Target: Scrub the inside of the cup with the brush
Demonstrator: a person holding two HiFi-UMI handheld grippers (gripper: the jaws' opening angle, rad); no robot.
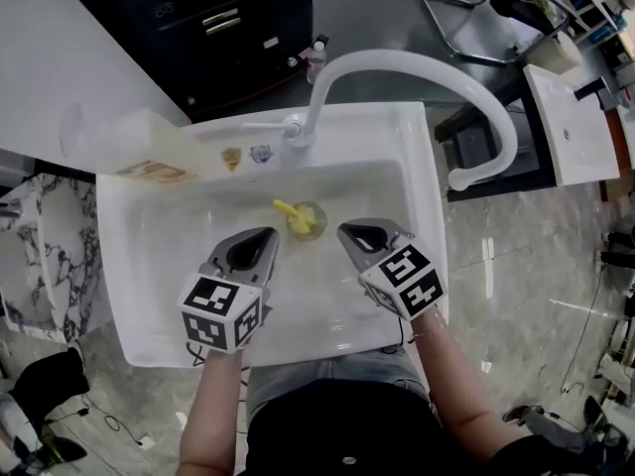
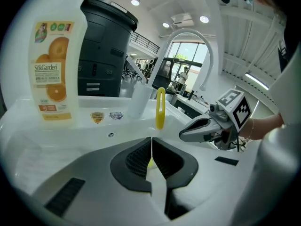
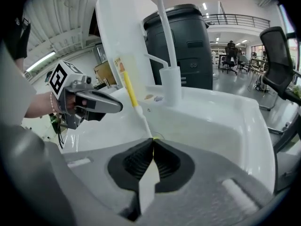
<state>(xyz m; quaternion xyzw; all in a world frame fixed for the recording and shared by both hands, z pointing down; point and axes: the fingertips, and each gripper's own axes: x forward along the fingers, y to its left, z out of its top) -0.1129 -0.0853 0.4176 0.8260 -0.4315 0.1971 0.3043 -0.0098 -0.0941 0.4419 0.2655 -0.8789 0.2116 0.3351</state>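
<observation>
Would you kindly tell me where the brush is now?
In the head view, the brush stands in the cup at the middle of the sink, a little nearer the person than the tap.

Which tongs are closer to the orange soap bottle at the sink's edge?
Left. The left tongs are over the basin left of the cup, the side where the soap bottle stands; the right tongs are right of the cup, farther away.

You held both grippers low in the sink (image 1: pixel 139 296), jaws together. The left gripper (image 1: pixel 268 236) sat near the cup (image 1: pixel 310 224) at its 8 o'clock and the right gripper (image 1: pixel 345 232) at its 4 o'clock. The yellow brush (image 1: pixel 286 208) stood in the cup, handle leaning toward 10 o'clock.
</observation>
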